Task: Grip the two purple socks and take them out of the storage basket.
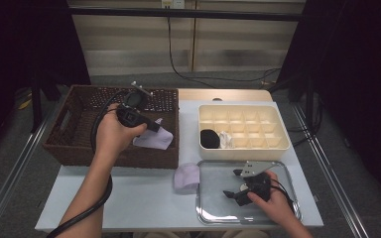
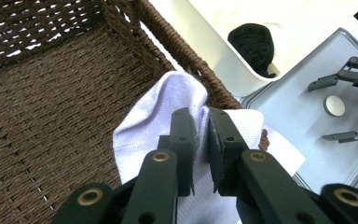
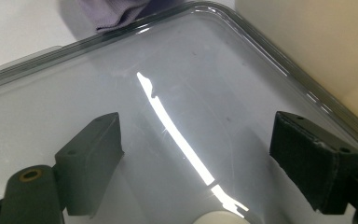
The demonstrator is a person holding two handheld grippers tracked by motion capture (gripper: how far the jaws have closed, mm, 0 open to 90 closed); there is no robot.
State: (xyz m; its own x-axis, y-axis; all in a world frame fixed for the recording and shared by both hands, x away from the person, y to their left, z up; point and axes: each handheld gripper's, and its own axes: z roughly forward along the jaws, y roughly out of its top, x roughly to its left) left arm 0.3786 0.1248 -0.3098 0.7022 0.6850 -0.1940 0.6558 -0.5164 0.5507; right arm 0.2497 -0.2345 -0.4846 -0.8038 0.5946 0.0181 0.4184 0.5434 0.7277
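**A:** Status on the left gripper [image 1: 155, 126]?

**B:** Jaws pressed together on a lavender cloth [image 1: 154, 139]. The left gripper view shows the fabric [image 2: 163, 112] bunched up between the two pads, with a fold rising above the jaw tips.

**A:** Where's the cloth sitting?

**B:** At the right-hand near corner of the brown wicker basket [image 1: 69, 144]. It's draped over the rim there: part inside on the woven floor, part hanging over the outer edge toward the table [image 1: 139, 198]. The left hand [image 1: 111, 134] holds the gripper over the basket's inside.

**A:** Right gripper [image 1: 230, 184]?

**B:** Spread wide, holding nothing. Its own view has the two pads [image 3: 93, 154] well apart above the bare metal tray [image 3: 182, 79]. The high view puts it over the tray [image 1: 213, 208], right hand [image 1: 273, 198] at the tray's near right.

**A:** Anything else around?

**B:** A second lavender cloth [image 1: 187, 177] is on the table, touching the tray's left edge, just in front of the basket. The cream divided organiser [image 1: 278, 129] lies behind the tray. Its front-left compartment holds a black rolled item [image 1: 209, 139]; a white one [image 1: 225, 140] is in the next cell to the right. The other cells look bare.
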